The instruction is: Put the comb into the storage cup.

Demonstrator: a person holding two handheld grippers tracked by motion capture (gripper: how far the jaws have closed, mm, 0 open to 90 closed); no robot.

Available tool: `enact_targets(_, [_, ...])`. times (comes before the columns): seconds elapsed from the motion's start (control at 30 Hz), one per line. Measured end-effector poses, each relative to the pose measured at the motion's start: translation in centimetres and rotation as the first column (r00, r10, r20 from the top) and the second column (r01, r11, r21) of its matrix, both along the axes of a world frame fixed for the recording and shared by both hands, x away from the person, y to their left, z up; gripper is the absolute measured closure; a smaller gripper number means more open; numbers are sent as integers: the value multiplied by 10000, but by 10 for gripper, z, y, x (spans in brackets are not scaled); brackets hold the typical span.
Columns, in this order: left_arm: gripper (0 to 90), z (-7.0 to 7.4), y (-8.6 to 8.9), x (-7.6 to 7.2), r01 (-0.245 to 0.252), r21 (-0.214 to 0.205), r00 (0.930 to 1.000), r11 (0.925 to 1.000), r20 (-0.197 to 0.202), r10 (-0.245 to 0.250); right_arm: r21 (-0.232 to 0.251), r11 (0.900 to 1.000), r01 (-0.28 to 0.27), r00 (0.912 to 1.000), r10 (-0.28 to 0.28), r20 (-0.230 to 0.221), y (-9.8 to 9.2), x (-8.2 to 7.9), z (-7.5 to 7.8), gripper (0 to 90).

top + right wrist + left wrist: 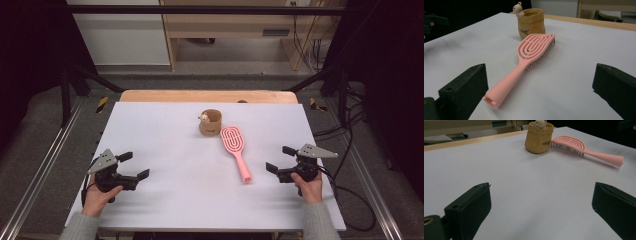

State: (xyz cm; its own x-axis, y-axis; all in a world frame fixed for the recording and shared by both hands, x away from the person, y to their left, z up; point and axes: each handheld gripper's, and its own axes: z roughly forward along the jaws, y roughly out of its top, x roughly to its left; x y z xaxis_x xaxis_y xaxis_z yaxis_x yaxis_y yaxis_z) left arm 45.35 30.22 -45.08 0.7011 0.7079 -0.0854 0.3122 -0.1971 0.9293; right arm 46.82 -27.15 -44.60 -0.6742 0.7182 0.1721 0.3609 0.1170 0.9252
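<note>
White table point(165, 150), hairbrush point(236, 150) handle nearward

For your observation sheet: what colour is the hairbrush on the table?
Pink; the hairbrush shows best in the right gripper view.

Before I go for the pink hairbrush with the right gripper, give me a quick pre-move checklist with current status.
1. Right gripper open with nothing between its fingers: ok.
2. Left gripper open, holding nothing and parked at the table's left side, away from the brush: ok.
3. Pink hairbrush lying flat, bristles down, handle end toward the right gripper: ok.
4. Free room around the handle for the fingers: ok.
5. Brush head clear of the tan pouch: cannot tell; they sit very close, possibly touching.
6. Small figure on the pouch rim secure if the pouch is nudged: cannot tell.
</note>
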Motion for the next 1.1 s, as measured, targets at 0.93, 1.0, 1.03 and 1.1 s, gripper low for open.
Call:
enact_targets(0.93, [23, -3, 3, 1, -97, -26, 9999, 9999, -45, 97, -826, 9966, 8, 10000, -6, 19, 26, 0, 14, 2])
enact_targets(1.0, [22, -3, 3, 1, -81, -1, 10000, 10000, -47, 81, -937, 9956, -13, 10000, 15, 19, 28, 0, 14, 3])
enact_targets(1.03, [22, -3, 3, 1, -84, 8, 10000, 10000, -47, 84, -937, 9956, -13, 10000, 15, 19, 28, 0, 14, 3])
enact_targets(1.1, [22, -3, 3, 1, -93, 7, 9999, 10000, -53, 93, -975, 9952, 17, 10000, -21, -41, 31, 1, 14, 3])
